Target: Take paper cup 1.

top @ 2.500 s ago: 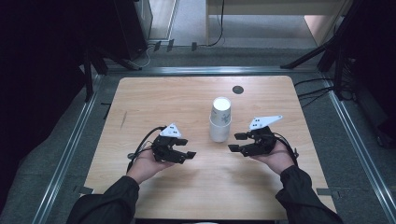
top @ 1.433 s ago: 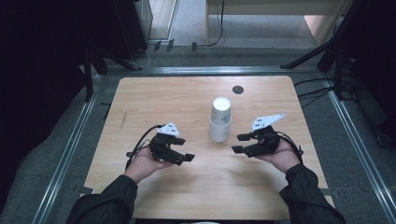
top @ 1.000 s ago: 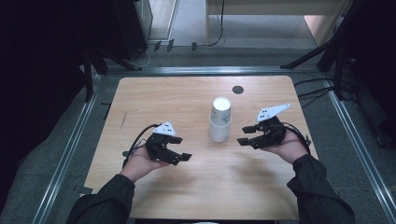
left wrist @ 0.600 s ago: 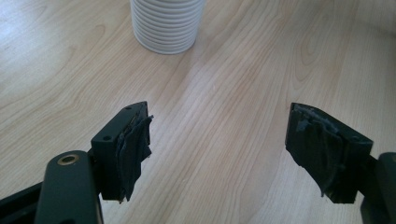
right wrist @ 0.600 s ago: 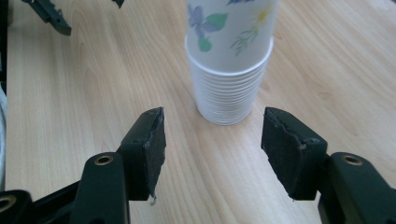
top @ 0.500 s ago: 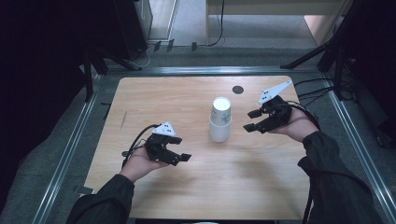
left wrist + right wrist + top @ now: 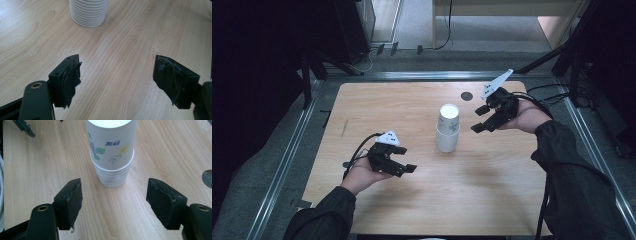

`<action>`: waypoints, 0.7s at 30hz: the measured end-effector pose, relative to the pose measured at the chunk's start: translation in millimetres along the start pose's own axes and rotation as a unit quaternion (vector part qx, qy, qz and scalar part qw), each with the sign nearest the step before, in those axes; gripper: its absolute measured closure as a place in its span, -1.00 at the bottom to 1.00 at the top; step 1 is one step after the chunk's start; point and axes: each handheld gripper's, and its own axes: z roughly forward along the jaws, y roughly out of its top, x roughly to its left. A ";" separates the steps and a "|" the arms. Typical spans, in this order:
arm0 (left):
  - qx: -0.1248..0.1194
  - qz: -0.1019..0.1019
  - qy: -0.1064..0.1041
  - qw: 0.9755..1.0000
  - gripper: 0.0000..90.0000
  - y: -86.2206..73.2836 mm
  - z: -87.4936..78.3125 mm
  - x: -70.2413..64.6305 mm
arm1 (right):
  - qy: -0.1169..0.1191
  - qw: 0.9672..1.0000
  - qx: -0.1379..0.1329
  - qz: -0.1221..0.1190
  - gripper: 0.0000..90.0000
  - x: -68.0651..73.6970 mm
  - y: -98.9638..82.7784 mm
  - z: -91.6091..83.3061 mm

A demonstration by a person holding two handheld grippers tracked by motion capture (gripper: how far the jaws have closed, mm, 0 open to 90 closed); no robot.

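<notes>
The stack of paper cups is seen standing upside down near the middle of the wooden table, the outermost cup printed with flowers, as shown in the right gripper view, and ribbed rims are shown at its foot in the left gripper view. It is touched by nothing. The right gripper is held just to the right of the stack, raised above the table and pointed at it; its jaws have just been opening and are set wide apart, with nothing between them. The left gripper is held to the left of the stack and nearer the person, well apart from it; its jaws are parted, and only bare wood is seen between them. A small dark round hole is seen in the table beyond the stack.
</notes>
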 end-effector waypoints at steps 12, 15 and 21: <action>-0.006 -0.001 -0.005 1.000 -0.51 0.0 -1.9 0.3 | 0.013 1.000 0.011 -0.020 -0.40 -7.8 25.8 13.1; -0.007 -0.002 -0.006 1.000 -0.51 0.1 -1.9 0.4 | 0.012 0.999 0.023 -0.020 -0.41 -7.4 31.1 15.9; -0.009 -0.002 -0.006 1.000 -0.51 0.3 -2.6 0.0 | 0.018 0.999 0.025 -0.028 -0.41 -6.7 41.8 20.5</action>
